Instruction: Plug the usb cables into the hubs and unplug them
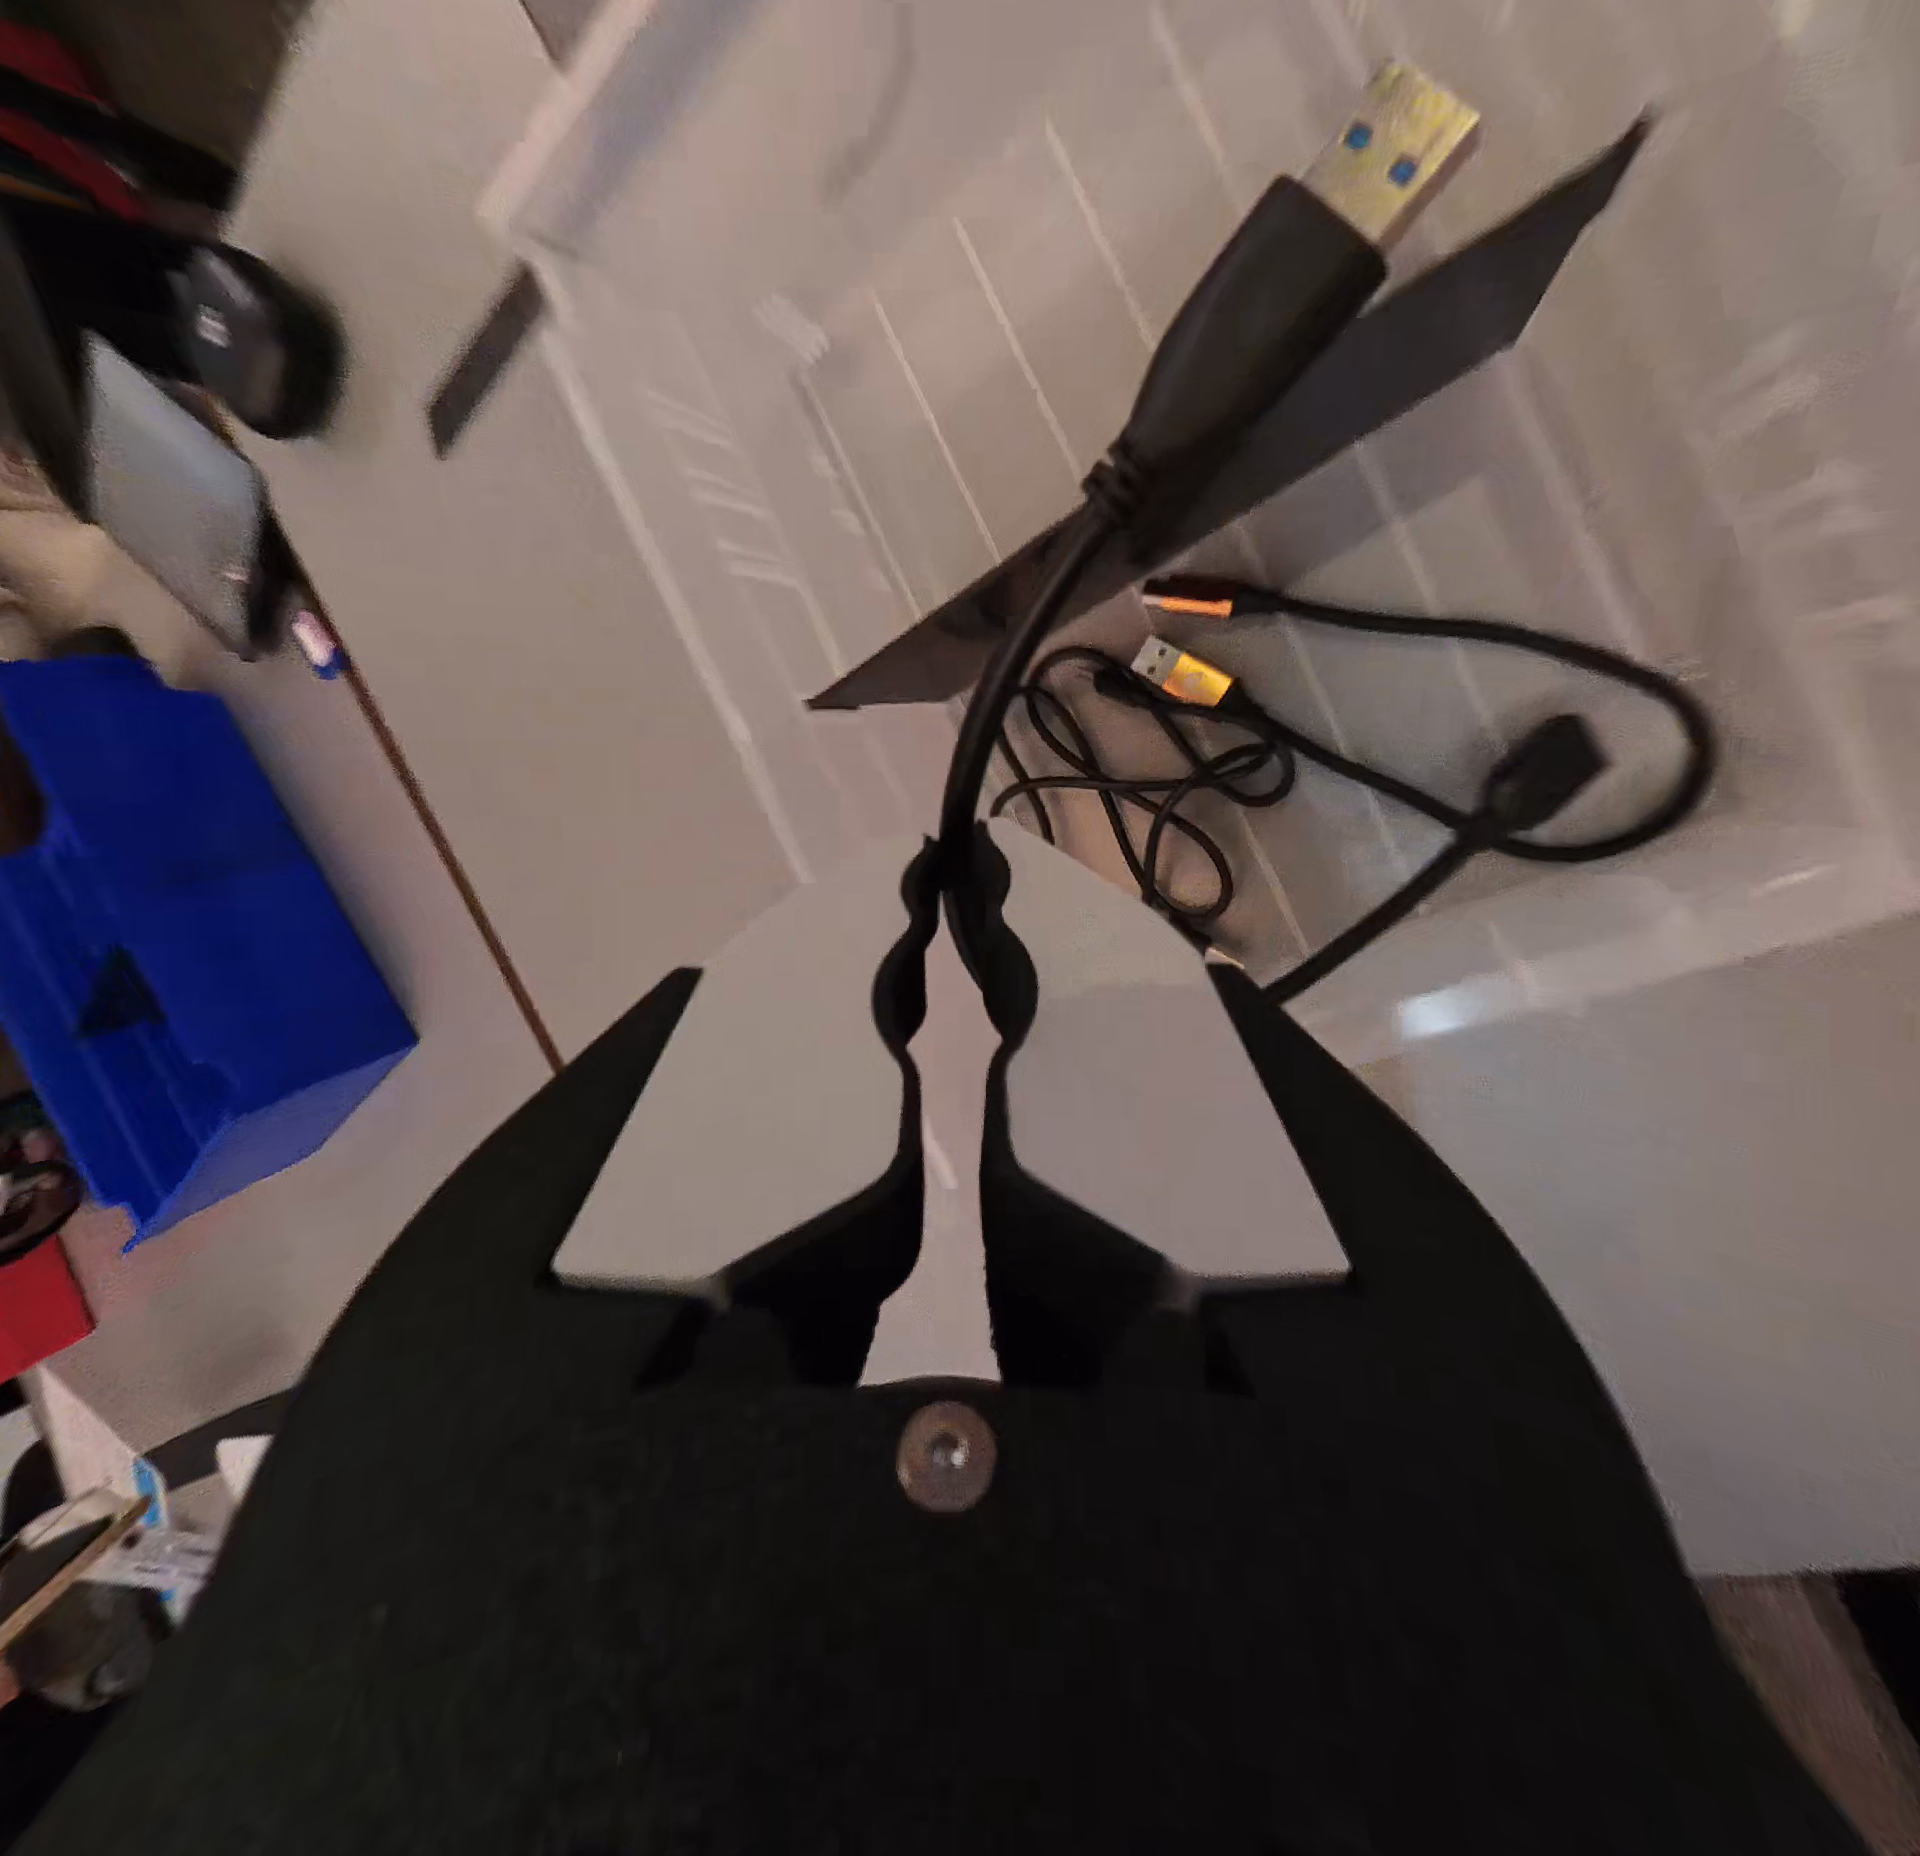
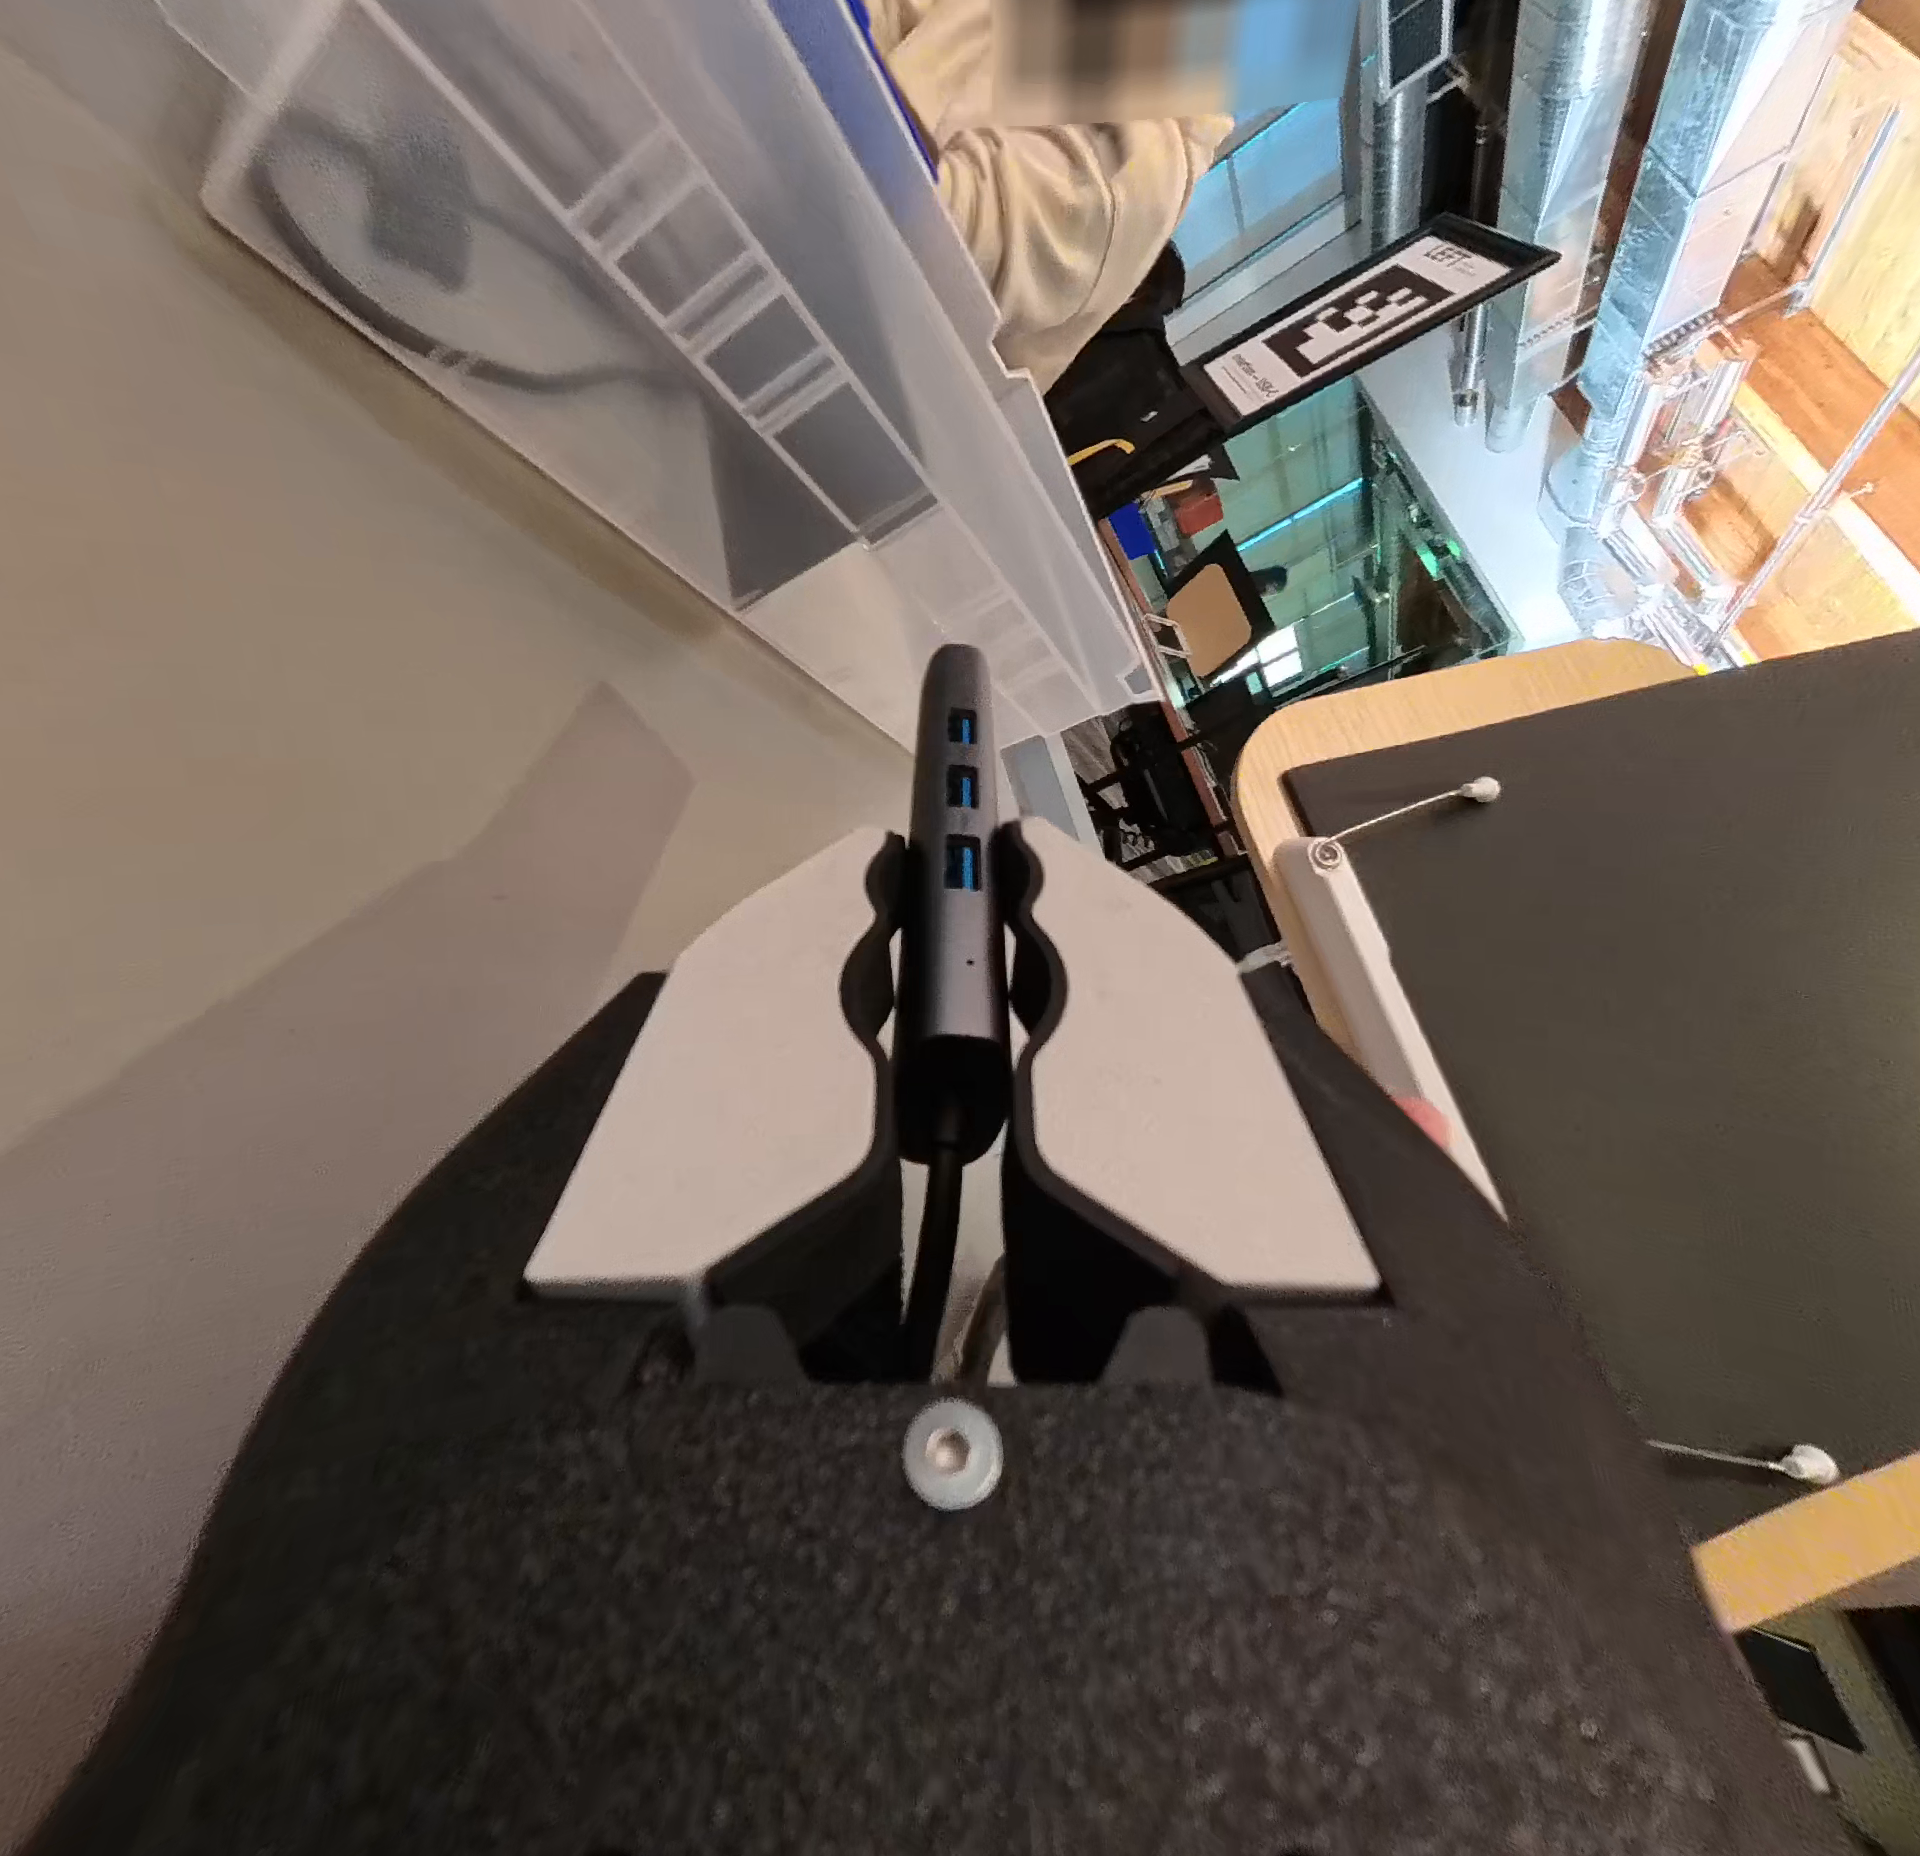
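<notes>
Left gripper (image 1: 954,871): pinches the thin cable (image 1: 987,705) well behind its plug (image 1: 1340,237).
Right gripper (image 2: 948,871): clamps the hub (image 2: 951,933).
Risk: plug may droop or twist, missing the blue ports (image 2: 962,861).

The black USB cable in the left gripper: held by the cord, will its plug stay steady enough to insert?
Probably not. The left gripper pinches the thin cord of the black USB cable well below its plug, and the cord already bends above the grip, so it looks floppy. The plug would likely swing or buckle when pushed against the hub.
</notes>
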The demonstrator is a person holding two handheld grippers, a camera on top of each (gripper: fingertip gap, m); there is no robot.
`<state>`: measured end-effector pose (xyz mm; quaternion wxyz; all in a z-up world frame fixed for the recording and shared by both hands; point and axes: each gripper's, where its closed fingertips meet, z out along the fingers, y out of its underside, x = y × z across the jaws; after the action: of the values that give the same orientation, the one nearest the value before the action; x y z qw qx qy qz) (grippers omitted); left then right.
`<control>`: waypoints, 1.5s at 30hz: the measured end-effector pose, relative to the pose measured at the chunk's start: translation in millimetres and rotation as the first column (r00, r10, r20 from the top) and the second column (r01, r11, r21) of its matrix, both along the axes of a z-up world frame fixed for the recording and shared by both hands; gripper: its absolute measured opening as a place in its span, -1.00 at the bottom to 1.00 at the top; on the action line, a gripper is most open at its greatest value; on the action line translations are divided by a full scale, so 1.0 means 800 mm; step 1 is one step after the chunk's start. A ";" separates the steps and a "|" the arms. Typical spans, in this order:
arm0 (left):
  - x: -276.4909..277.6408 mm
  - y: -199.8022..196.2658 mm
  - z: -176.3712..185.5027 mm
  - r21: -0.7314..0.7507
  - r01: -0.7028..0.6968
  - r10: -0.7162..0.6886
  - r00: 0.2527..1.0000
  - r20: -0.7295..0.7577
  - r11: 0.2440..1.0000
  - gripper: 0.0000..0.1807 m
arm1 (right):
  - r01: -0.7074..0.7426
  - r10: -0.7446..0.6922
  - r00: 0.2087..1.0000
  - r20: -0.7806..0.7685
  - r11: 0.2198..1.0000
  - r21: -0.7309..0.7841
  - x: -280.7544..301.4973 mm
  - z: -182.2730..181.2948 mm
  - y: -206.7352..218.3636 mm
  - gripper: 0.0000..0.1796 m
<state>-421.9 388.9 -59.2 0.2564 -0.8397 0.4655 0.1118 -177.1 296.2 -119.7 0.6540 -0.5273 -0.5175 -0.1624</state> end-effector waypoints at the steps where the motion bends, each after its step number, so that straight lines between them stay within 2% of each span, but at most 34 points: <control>1: 0.003 -0.007 0.023 0.031 0.003 -0.004 0.999 0.033 1.000 -0.95 | -0.002 0.002 1.000 -0.009 1.000 -0.006 0.001 0.000 0.000 -0.81; 7: 0.025 -0.073 0.137 0.140 0.062 -0.082 0.986 0.143 0.988 -0.95 | -0.003 0.003 1.000 -0.029 1.000 0.002 0.003 0.005 -0.001 -0.81; 11: 0.052 -0.133 0.173 0.132 0.122 -0.150 0.960 0.236 0.984 -0.95 | -0.005 0.005 0.997 -0.077 1.000 -0.006 0.006 0.011 -0.001 -0.81; 14: 0.078 -0.179 0.146 0.011 0.191 -0.185 0.928 0.323 0.981 -0.95 | -0.012 0.009 0.995 -0.103 1.000 -0.024 0.007 0.011 -0.001 -0.81; 17: 0.102 -0.213 0.087 -0.122 0.225 -0.158 0.900 0.406 0.967 -0.95 | -0.023 0.021 0.995 -0.102 0.999 -0.024 0.006 0.011 -0.002 -0.81; 19: 0.106 -0.217 0.052 -0.118 0.194 -0.129 0.902 0.413 0.974 -0.95 | -0.033 0.031 0.995 -0.097 0.999 -0.022 0.004 0.010 -0.004 -0.81; 20: 0.104 -0.209 0.046 -0.073 0.154 -0.112 0.906 0.407 0.985 -0.95 | -0.039 0.036 0.995 -0.092 0.999 -0.023 0.003 0.009 -0.005 -0.81; 22: 0.093 -0.181 0.061 0.099 0.027 -0.066 0.906 0.417 0.995 -0.95 | -0.042 0.040 0.996 -0.081 0.999 -0.024 0.001 0.007 -0.005 -0.81; 24: 0.079 -0.161 0.087 0.311 -0.066 -0.061 0.922 0.383 0.948 -0.95 | -0.041 0.039 0.997 -0.072 0.999 -0.023 0.001 0.006 -0.005 -0.81; 26: 0.089 -0.168 0.085 0.391 -0.068 -0.088 0.926 0.368 0.918 -0.95 | -0.037 0.036 0.997 -0.068 0.999 -0.022 0.001 0.006 -0.005 -0.81; 29: 0.115 -0.196 0.037 0.436 -0.026 -0.132 0.936 0.327 0.900 -0.95 | -0.034 0.032 0.997 -0.073 0.999 -0.025 0.003 0.006 -0.004 -0.81; 35: 0.159 -0.277 -0.071 0.253 -0.010 -0.120 0.861 0.494 0.967 -0.95 | -0.034 0.032 0.998 -0.057 0.999 -0.033 0.002 0.002 -0.004 -0.81; 38: 0.163 -0.304 -0.096 0.170 -0.001 -0.094 0.829 0.550 0.985 -0.93 | -0.035 0.034 0.998 -0.049 0.999 -0.032 0.000 0.000 -0.004 -0.81; 41: 0.163 -0.317 -0.101 0.101 0.015 -0.072 0.800 0.595 0.995 -0.90 | -0.035 0.034 0.998 -0.045 0.999 -0.033 0.000 0.000 -0.004 -0.81; 45: 0.182 -0.348 -0.108 -0.013 0.127 -0.087 0.747 0.659 0.992 -0.74 | -0.034 0.033 0.998 -0.044 0.999 -0.035 0.000 -0.001 -0.004 -0.81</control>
<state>-276.1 110.4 -145.9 0.3853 -0.8043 0.3963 -0.2182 -177.2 292.9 -120.6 0.6581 -0.5337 -0.5149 -0.1306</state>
